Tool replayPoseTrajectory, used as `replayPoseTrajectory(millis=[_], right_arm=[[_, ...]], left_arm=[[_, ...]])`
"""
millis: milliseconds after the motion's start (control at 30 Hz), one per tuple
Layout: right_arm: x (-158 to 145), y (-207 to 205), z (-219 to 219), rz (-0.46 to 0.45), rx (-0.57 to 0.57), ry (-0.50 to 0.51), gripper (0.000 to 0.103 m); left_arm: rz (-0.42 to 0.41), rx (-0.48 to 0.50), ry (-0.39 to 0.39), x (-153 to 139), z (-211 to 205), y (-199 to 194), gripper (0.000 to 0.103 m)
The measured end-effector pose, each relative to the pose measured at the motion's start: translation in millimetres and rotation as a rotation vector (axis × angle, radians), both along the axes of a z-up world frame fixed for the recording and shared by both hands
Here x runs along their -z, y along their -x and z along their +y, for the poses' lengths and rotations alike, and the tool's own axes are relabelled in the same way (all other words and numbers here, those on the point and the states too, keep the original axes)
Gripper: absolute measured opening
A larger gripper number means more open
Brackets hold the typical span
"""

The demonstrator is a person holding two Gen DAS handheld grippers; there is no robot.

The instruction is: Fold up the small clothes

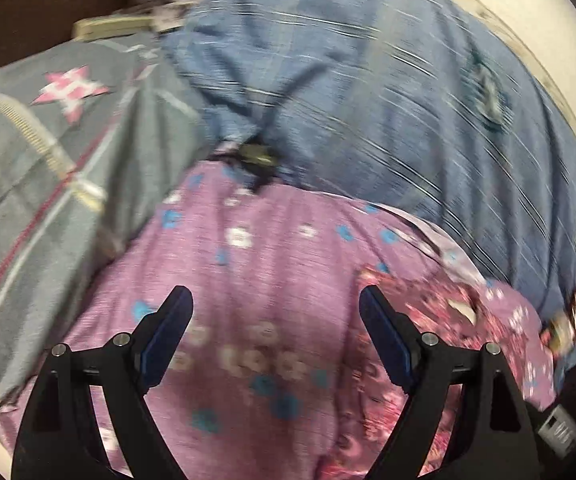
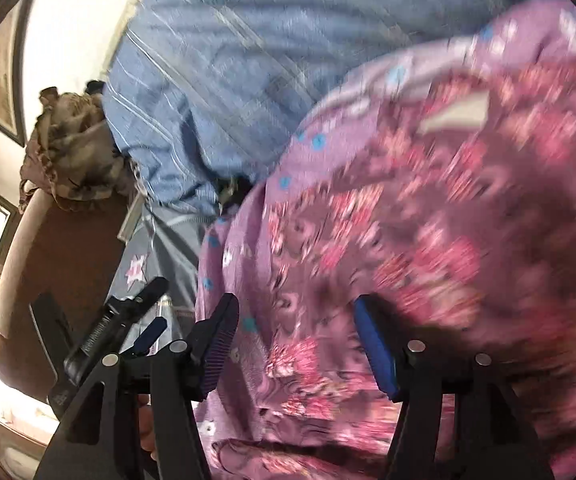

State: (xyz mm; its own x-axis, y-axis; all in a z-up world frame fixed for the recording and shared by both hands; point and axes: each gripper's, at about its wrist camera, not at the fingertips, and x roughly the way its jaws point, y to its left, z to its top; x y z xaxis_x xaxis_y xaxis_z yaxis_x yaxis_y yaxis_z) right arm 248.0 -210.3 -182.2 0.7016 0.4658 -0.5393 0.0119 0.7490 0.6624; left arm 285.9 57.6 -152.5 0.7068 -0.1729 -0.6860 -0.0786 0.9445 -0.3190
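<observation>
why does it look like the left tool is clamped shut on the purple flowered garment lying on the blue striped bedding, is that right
Not quite. The left tool is open, its fingers spread wide above the purple flowered garment with nothing pinched between them, as the left wrist view shows. The rest stands: the garment does lie on the blue striped bedding.

The garment [image 1: 272, 280] is lilac-purple, dotted with small white and turquoise flowers; its folded-over part [image 2: 428, 248] is a darker magenta with pink and white blossoms, though blur smears that print; the bedspread [image 1: 368, 92] is blue with thin white stripes; the sheet [image 1: 48, 152] is grey, lined in white and red, with a pink-and-white star; the gripper pads [image 1: 388, 344] are blue on black arms.
</observation>
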Motion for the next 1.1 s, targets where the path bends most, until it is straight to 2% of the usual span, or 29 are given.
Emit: replayPoseTrajectory(millis=[67,167,200,267,367,400,433,500,567,633,700,800,967,1033,1100], right_arm=[[-14.3,16.0,-23.1,-0.049,0.065,0.103,0.062],[-15.8,33.4,-72.2,-0.023,0.156,0.161,0.056],[-11.0,34.9,-86.5,0.003,0.181,0.170,0.050],[5.8,33.0,-111.2,0.105,0.212,0.205,0.048],[45.6,31.9,-127.1,0.263,0.175,0.243,0.044],[51.7,33.6,-126.9,0.262,0.162,0.259,0.040],[49.3,38.6,-123.6,0.219,0.164,0.292,0.039],[42.5,41.5,-115.2,0.216,0.126,0.344,0.043],[33.6,47.2,-113.6,0.180,0.110,0.336,0.044],[24.4,61.4,-115.4,0.147,0.116,0.334,0.044],[17.6,79.9,-121.6,0.119,0.121,0.316,0.051],[11.0,114.9,-135.5,0.102,0.157,0.280,0.057],[13.4,176.3,-141.8,0.122,0.164,0.278,0.058],[13.2,199.0,-142.2,0.131,0.159,0.285,0.060],[13.5,215.2,-140.2,0.148,0.156,0.289,0.062]], left_arm=[[-0.003,0.062,-0.003,-0.3,-19.0,0.6,0.086],[0.033,0.176,-0.027,9.5,-55.0,-2.5,0.086],[0.054,0.194,-0.059,15.0,-65.4,-4.8,0.086],[0.112,0.204,-0.150,30.0,-83.3,-10.5,0.086],[0.250,0.216,-0.259,62.2,-96.9,-20.9,0.086],[0.270,0.221,-0.252,67.7,-97.0,-22.8,0.086],[0.271,0.215,-0.224,68.7,-93.8,-22.8,0.086],[0.278,0.203,-0.168,62.7,-85.4,-22.7,0.086],[0.247,0.200,-0.126,54.1,-76.8,-19.2,0.086],[0.218,0.192,-0.123,45.3,-69.2,-12.9,0.086],[0.192,0.196,-0.111,38.2,-63.7,-3.2,0.086],[0.150,0.194,-0.093,28.2,-47.9,19.2,0.086],[0.095,0.175,-0.110,19.0,-16.7,72.4,0.086],[0.107,0.170,-0.099,25.5,-6.4,96.6,0.086],[0.155,0.194,-0.077,37.1,-1.4,121.1,0.086]])
